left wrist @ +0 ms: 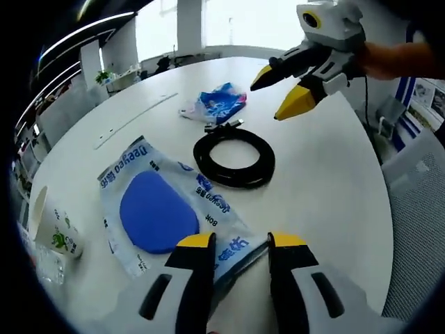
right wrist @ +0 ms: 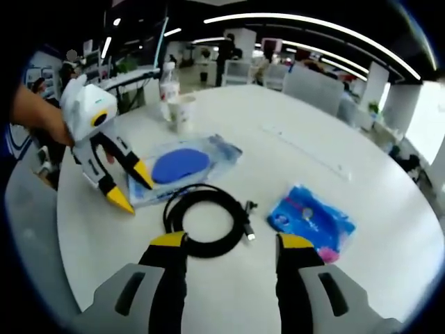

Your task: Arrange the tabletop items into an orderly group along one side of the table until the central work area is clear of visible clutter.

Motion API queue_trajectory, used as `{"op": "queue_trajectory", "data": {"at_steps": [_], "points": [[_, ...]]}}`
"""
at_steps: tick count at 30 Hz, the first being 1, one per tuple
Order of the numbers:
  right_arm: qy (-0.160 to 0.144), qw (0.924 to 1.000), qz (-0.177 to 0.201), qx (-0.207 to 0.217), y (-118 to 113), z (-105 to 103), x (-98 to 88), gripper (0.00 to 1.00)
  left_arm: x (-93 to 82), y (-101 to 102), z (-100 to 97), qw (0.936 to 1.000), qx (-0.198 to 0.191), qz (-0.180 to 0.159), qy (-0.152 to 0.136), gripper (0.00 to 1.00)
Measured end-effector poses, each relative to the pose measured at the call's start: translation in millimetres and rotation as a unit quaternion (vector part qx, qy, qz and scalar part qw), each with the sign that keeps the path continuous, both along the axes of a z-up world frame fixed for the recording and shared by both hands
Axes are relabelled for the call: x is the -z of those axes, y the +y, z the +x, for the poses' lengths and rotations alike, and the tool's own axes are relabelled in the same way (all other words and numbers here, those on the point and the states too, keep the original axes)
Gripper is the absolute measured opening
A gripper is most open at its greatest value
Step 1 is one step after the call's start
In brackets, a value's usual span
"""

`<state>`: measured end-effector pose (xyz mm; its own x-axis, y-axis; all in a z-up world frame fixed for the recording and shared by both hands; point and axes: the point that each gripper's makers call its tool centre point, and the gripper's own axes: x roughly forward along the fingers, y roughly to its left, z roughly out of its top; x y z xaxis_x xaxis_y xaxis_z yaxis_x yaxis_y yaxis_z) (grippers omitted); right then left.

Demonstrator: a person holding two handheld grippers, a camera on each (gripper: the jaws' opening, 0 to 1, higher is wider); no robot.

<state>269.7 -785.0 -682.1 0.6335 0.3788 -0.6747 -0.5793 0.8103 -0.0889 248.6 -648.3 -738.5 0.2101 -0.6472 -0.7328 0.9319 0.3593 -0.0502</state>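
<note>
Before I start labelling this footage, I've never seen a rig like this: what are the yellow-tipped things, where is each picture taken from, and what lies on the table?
There is no robot. A person holds a hand gripper in each hand, each with two yellow-tipped jaws and a camera looking along them. In the left gripper view, the left gripper rises from the bottom with its jaws on either side of the edge of a clear packet with a blue pad; the right gripper hangs open above the white table. The right gripper view looks from the opposite side. Also on the table: a coiled black cable, a blue snack packet and a paper cup. Whether the packet is actually clamped, I cannot tell.
</note>
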Motion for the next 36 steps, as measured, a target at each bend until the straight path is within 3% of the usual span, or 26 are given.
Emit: {"op": "queue_trajectory", "data": {"at_steps": [4, 24, 36], "points": [[-0.003, 1.0, 0.001, -0.004, 6, 5, -2.1, 0.46, 2.0, 5, -0.2, 0.9994, 0.011, 0.026, -0.021, 0.33], [-0.003, 0.9994, 0.009, -0.034, 36, 19, 0.2, 0.46, 2.8, 51, 14.1, 0.9971, -0.039, 0.051, -0.04, 0.42], [0.001, 0.9986, 0.008, -0.052, 47, 28, 2.9, 0.44, 0.4, 67, 22.2, 0.9948, -0.06, 0.063, -0.052, 0.44]]}}
